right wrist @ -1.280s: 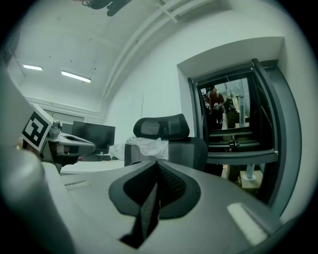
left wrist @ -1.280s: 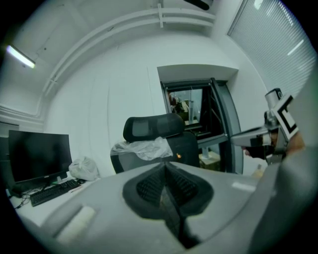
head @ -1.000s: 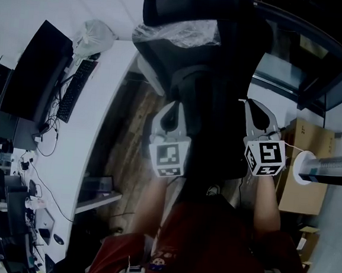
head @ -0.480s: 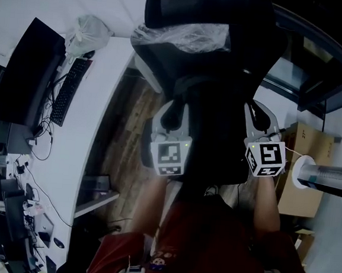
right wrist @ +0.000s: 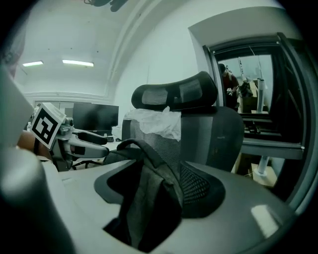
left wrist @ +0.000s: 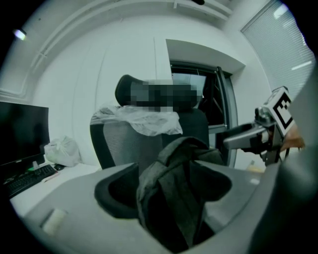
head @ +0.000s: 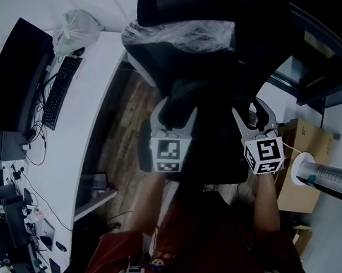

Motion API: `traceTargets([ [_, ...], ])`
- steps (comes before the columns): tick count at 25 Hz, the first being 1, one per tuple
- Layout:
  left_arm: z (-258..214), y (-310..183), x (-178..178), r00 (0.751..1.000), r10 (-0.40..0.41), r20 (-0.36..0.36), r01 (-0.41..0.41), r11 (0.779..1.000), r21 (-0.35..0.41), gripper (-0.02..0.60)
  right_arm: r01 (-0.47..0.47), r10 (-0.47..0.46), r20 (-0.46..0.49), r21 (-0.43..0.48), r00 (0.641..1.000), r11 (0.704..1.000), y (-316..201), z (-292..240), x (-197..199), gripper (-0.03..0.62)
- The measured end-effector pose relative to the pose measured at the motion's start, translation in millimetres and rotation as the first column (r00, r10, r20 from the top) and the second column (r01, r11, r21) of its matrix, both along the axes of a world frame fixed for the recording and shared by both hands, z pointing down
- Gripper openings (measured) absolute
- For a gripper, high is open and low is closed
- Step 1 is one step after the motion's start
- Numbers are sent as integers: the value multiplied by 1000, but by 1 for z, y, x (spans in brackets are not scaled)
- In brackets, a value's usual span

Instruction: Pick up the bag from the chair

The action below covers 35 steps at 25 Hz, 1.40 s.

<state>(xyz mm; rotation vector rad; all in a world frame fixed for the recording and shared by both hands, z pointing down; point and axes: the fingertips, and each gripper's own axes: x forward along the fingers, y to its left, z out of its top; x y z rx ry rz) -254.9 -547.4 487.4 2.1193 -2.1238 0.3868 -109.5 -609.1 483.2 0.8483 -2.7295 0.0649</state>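
The bag (left wrist: 171,193) lies at frame centre, at the seat of the chair (head: 188,9). Your left gripper (head: 176,108) and right gripper (head: 251,117) are each clamped on its dark fabric. Expect soft, sagging cloth; favour the strap (right wrist: 137,144). Contents not visible; assume unknown weight.

shirt (head: 209,243): red | left hand-held gripper (head: 174,110): grey, marker cube (head: 170,155) | right hand-held gripper (head: 251,117): grey

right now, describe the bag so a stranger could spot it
Find the black office chair with clear plastic wrap over its backrest. In front of it, bunched between the left gripper and right gripper, is the bag: dark grey fabric, unlike the white plastic bag on the desk.
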Motion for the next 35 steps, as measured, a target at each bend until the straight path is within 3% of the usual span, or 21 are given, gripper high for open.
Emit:
traceTargets([
  [7,29,-29,-14,999,44,-21,-45,997,-58,344,10,-13,-45,-61,999,998,-25,33,-20,318],
  [12,42,-47,-12,995,88,-44,-91,993,-70,344,15,-21,-58,-97,998,995,-39,53,-32,322],
  [19,51,-59,-16,994,92,-52,-95,994,-50,337,28,-34,-66,-86,997,996,-50,64,-37,320],
  [27,54,-60,-13,992,93,-86,-99,993,-69,245,30,-36,-94,-66,995,997,-49,69,-38,227],
  [35,53,-54,-9,990,87,-113,-96,992,-79,206,14,-20,-96,-61,995,998,-41,68,-35,171],
])
